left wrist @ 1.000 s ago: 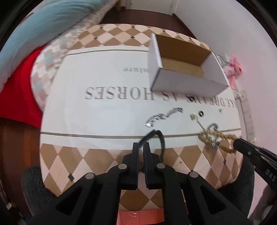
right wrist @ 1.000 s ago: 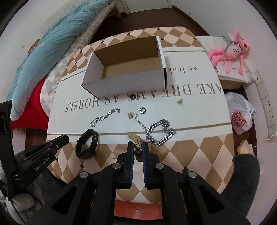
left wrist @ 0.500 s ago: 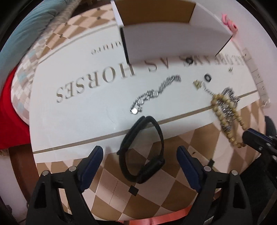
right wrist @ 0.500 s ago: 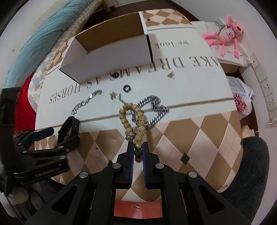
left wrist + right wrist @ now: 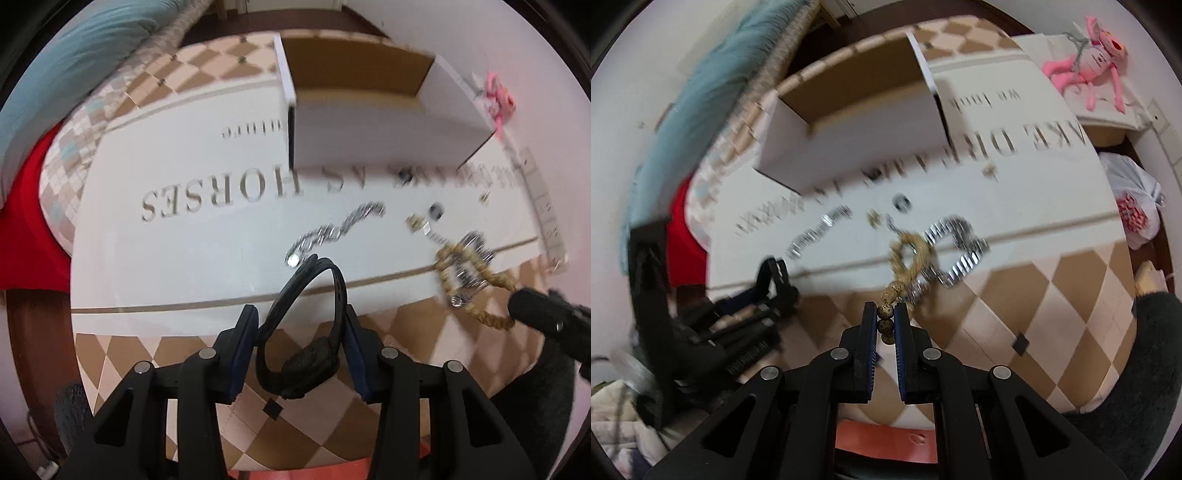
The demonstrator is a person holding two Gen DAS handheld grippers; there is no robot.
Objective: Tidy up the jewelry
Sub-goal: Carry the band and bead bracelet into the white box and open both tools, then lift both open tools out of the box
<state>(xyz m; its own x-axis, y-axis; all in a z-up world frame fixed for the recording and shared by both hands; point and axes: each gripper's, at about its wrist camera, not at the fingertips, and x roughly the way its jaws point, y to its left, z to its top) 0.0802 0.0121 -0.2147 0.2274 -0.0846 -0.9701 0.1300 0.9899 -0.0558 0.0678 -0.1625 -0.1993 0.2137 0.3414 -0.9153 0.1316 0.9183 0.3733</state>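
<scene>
My left gripper (image 5: 301,323) has its jaws around a black wristband (image 5: 306,325) near the table's front edge; they touch its sides. My right gripper (image 5: 885,314) is shut on a tan bead bracelet (image 5: 908,254), which hangs forward over a thick silver chain (image 5: 960,236). A thin silver bracelet (image 5: 340,229), a black ring (image 5: 436,211) and small gold pieces (image 5: 415,221) lie on the white cloth. An open white cardboard box (image 5: 369,122) stands behind them. The bead bracelet (image 5: 476,291) and the right gripper's tip (image 5: 532,306) also show in the left wrist view.
The table has a checkered cloth (image 5: 1052,295) with grey lettering. A pink plush toy (image 5: 1086,59) and a plastic bag (image 5: 1134,199) are at the right. A bed with a blue blanket (image 5: 74,66) is at the left. Both views are motion-blurred.
My left gripper opened, moved forward around the black wristband and is closing on it. My right gripper, still shut on the bead bracelet, lifted and pulled it back from the silver chain.
</scene>
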